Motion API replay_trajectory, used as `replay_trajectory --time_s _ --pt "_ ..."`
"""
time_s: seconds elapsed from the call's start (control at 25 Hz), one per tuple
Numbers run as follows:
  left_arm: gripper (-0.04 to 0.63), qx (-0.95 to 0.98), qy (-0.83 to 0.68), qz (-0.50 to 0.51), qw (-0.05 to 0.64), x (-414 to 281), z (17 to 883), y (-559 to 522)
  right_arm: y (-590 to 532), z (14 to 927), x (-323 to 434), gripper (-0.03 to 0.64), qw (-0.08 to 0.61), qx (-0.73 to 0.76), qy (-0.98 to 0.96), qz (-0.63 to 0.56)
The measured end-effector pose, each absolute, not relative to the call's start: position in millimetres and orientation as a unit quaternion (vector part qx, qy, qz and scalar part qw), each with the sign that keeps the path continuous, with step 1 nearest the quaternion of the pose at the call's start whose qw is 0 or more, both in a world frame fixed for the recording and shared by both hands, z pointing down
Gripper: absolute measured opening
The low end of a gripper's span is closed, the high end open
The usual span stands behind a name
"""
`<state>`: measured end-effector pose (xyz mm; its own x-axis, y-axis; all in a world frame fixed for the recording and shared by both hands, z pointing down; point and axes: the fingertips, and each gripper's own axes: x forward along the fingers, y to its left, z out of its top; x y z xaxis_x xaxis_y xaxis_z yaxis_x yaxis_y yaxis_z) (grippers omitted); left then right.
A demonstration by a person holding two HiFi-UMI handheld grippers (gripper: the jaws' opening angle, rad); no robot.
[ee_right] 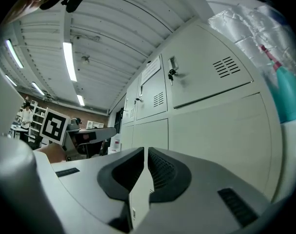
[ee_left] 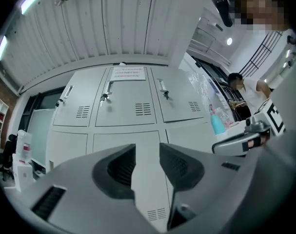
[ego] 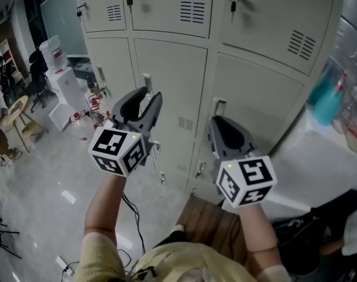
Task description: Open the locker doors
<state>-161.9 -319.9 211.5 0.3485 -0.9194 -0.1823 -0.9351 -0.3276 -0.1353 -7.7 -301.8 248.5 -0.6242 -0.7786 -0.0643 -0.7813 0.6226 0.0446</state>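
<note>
Facing the closed locker doors point(ego: 172, 69), the left gripper point(ego: 152, 94) has jaws apart and empty and the right gripper point(ego: 217, 120) has jaws nearly closed, both likely lining up on the handles point(ego: 219, 106).

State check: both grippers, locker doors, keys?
left gripper: open, nothing between the jaws
right gripper: shut, nothing held
locker doors: all in view closed
keys: in the upper doors' locks
</note>
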Motion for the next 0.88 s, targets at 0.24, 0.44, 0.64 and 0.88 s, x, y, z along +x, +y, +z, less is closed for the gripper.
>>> replay_trajectory --time_s 0.24,0.44,0.64,0.88 --pt "0.133 -0.803 0.577 0.039 0.142 -184 168 -360 -335 226 -34 0.005 0.024 -0.422 0.905 0.056" --pt "0.133 -0.788 0.590 0.041 0.172 -205 124 -391 -359 207 -50 0.005 0.034 -0.421 0.904 0.067" --pt "0.133 -0.774 0.602 0.051 0.189 -222 92 -410 -381 185 -61 0.006 0.052 -0.423 0.901 0.078" --pt "0.141 -0.762 0.612 0.056 0.206 -239 67 -428 -398 156 -89 0.005 0.082 -0.409 0.905 0.085"
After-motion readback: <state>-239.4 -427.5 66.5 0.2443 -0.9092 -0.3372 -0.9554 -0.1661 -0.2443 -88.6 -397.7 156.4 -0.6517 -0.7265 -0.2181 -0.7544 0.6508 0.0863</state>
